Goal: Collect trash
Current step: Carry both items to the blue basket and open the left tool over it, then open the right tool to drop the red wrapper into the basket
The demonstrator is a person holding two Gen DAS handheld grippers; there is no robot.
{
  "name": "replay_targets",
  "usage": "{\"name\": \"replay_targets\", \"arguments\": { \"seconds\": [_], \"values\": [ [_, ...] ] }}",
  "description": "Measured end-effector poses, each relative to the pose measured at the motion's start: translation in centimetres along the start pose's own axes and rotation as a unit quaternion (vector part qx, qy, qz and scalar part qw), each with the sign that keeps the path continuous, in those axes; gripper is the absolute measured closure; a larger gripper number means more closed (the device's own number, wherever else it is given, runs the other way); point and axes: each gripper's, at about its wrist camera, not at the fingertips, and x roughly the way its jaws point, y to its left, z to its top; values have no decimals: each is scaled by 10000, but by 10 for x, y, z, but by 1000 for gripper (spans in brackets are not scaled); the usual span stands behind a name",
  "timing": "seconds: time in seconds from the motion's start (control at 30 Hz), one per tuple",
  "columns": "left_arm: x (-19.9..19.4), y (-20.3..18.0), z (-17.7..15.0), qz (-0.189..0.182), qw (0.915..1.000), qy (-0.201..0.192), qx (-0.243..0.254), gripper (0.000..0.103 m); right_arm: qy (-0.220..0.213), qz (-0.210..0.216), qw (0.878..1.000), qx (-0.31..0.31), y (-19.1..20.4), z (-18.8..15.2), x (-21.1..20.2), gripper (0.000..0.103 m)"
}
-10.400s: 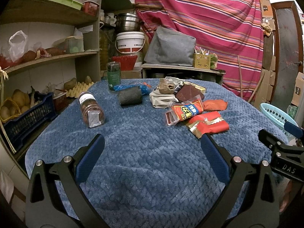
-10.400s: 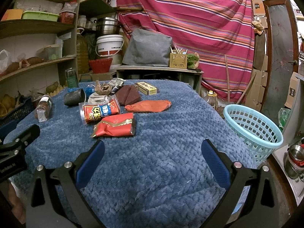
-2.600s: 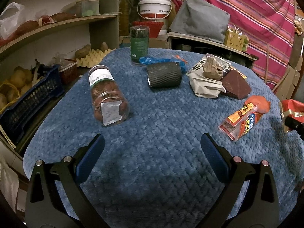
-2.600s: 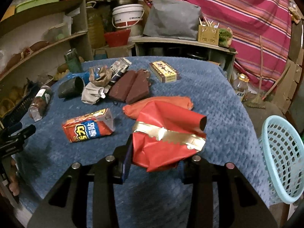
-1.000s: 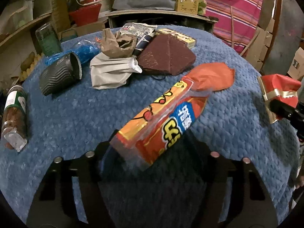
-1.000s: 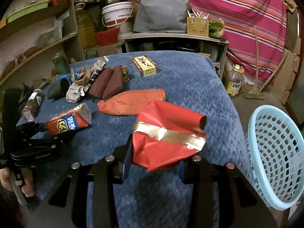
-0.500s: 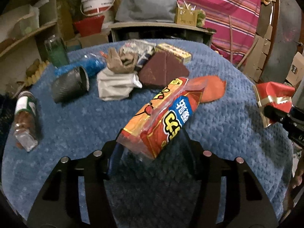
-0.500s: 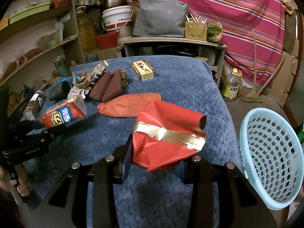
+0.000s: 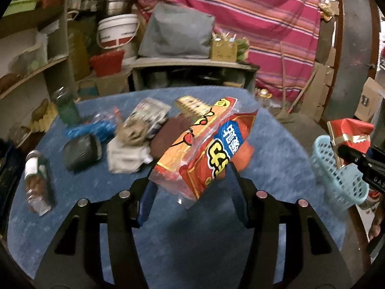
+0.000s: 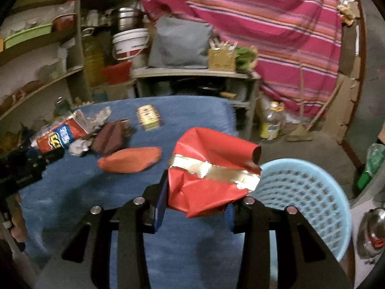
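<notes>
The orange snack bag (image 9: 204, 147) hangs clear above the blue table (image 9: 276, 144), clenched in the left gripper (image 9: 190, 190). The right gripper (image 10: 195, 207) grasps red paper (image 10: 207, 183) beside the basket (image 10: 312, 192) on the right. Both are mid-carry; next, bring each over the basket and release.

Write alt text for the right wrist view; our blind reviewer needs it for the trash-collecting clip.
The right gripper clamps a crumpled red wrapper with a gold band beside a light blue basket. Behind, on the blue cloth-covered table, lie an orange wrapper, brown packets and a small box; at left the left gripper holds a red snack bag.
</notes>
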Motion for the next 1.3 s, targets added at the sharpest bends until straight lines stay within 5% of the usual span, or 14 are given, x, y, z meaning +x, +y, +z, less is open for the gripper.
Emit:
{"name": "replay_targets", "arguments": {
  "seconds": [0.37,0.73,1.1,1.23,1.3],
  "values": [
    [33,-125,20,-668,9960,-40,599,49,114,-849,9949,524,-125,-14,-12,63],
    [65,-235,6,-1297,9844,219,1170,49,402,-1070,9882,1017,-184,-45,-1,63],
    [84,-282,-1,-1525,9752,459,1540,47,453,-1162,9846,1227,-211,-62,-7,64],
    [80,-281,6,-1578,9768,382,1398,27,485,-1165,9834,1305,-215,-65,-6,63],
    [76,-276,9,-1568,9781,318,1333,26,503,-1148,9834,1312,-215,-66,-4,63]
  ]
}}
